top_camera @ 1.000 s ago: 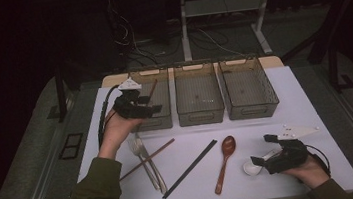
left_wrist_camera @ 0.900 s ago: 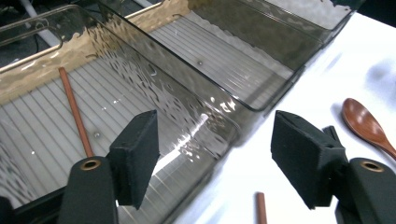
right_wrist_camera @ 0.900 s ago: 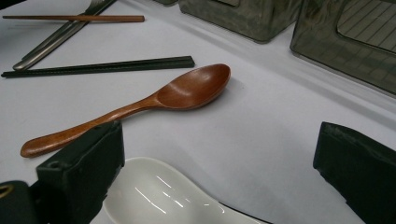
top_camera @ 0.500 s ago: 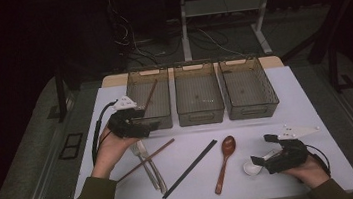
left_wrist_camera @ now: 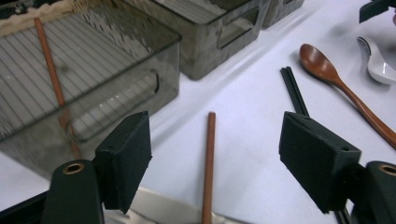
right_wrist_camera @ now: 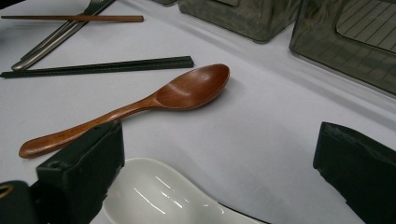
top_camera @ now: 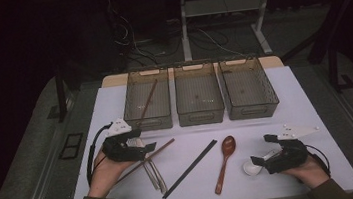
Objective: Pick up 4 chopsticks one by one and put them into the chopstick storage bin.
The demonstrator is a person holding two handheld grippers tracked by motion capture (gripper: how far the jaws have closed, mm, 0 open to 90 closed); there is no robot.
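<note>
Brown wood marked the chopstick (left_wrist_camera: 208, 163) that lay on the white table (top_camera: 305, 100), running between the left gripper's (left_wrist_camera: 215, 158) two black jaws, which stood spread wide and well clear of it on both sides, having just been opening. Its near end was cut off at the bottom of the left gripper view, where it crossed over pale metal utensils (top_camera: 154, 175) whose shape could hardly be made out there; in the high view the left gripper (top_camera: 145, 147) and the hand behind it covered part of the stick and the utensils' upper ends. A second brown chopstick (top_camera: 148, 101) leaned inside the left bin (top_camera: 132, 104) of three smoky, see-through bins, its lower end blurred behind the ribbed wall in the left gripper view. The middle bin (top_camera: 201, 116) and the right bin (top_camera: 270, 96) stood just beside it in a row. A black chopstick pair (top_camera: 190, 168) lay slanted on the table between the utensils and a wooden spoon (top_camera: 224, 163). The right gripper (top_camera: 261, 156) rested low near the table's front right, its jaws also apart, with the white ceramic spoon (right_wrist_camera: 154, 198) between them; only the spoon's bowl was visible there, its handle cut off by the picture's bottom edge, and whether a pad touched it could not be told.
</note>
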